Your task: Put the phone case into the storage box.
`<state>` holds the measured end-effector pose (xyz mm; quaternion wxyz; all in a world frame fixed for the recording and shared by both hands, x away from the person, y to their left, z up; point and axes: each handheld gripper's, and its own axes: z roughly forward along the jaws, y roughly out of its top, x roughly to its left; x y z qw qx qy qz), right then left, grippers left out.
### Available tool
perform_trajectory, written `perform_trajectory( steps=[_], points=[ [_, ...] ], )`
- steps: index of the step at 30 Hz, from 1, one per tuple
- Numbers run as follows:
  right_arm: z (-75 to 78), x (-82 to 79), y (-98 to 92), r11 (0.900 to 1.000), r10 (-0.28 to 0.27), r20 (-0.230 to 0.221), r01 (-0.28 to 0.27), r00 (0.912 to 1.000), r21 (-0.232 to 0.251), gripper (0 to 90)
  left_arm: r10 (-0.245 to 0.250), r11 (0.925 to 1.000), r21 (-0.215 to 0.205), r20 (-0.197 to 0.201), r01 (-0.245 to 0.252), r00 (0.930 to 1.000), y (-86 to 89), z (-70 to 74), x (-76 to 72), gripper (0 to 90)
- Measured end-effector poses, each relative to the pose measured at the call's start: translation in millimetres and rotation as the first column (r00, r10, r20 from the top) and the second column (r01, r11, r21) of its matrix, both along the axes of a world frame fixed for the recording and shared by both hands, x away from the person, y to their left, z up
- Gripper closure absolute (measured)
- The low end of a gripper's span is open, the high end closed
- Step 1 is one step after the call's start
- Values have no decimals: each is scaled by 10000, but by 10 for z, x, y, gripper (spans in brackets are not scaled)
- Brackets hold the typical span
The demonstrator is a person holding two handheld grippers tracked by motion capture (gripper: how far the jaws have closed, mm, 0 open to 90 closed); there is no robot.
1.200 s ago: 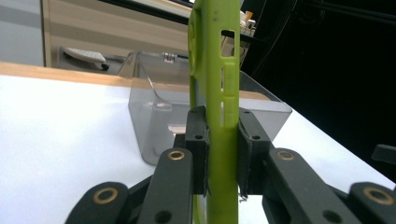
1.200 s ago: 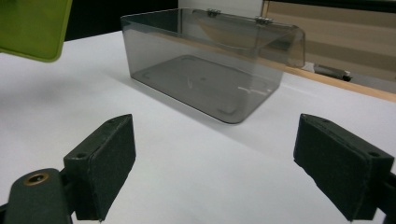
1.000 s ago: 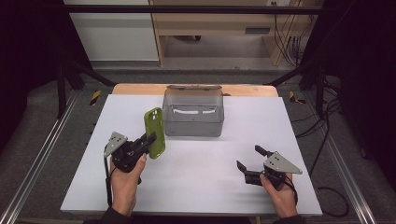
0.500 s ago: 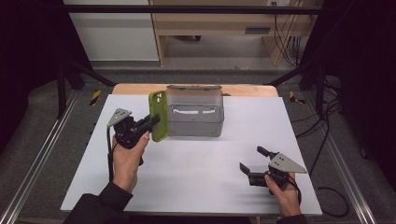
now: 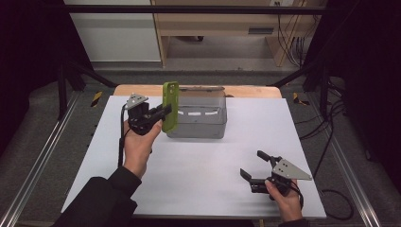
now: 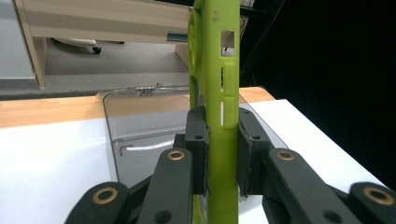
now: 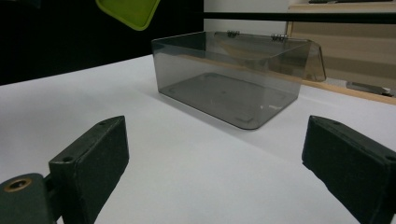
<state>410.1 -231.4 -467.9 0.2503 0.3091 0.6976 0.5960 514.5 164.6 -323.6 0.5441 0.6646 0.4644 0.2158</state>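
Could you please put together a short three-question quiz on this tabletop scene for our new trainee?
1. True or false: the left hand-held gripper is shut on the green phone case.
2. The right hand-held gripper is: A open, B shut on the case, C inside the box.
3. What stands at the far side of the white table?

Key: 1 true. 2 A. 3 The clear grey box, open-topped, nothing visible inside.

The phone case (image 5: 170, 106) is bright green. The box (image 5: 198, 118) is see-through smoky grey. The tabletop (image 5: 198, 165) is white. Both claws are black.
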Motion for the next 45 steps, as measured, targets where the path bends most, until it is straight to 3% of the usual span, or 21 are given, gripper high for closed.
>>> perform_trajectory(
  steps=[2,4,8,13,19,27,45],
  points=[
    [-19,4,24,9999,54,-75,-55,10000,-96,74,57,9998,210,193,-61,9998,-47,52,49,774],
    [-35,5,46,9997,86,-109,-88,9999,-243,74,146,9997,212,170,-150,9997,-80,83,107,774],
    [-35,1,58,9995,139,-83,-142,9999,-289,74,274,9975,652,141,-283,9995,-151,99,224,774],
    [-26,-4,46,9998,160,-27,-160,9999,-151,74,539,9896,1325,254,-568,9982,-227,64,358,774],
    [-21,-20,78,9990,311,33,-310,9995,-317,74,860,9842,1544,128,-869,9962,-246,-57,508,774],
    [-24,-20,102,9984,387,74,-384,9992,-403,74,1379,9783,1574,-76,-1350,9904,-194,-207,640,774],
    [-23,-28,105,9985,403,11,-402,9992,-359,72,1808,9714,1639,-418,-1718,9826,-97,-301,750,774]
  ],
)
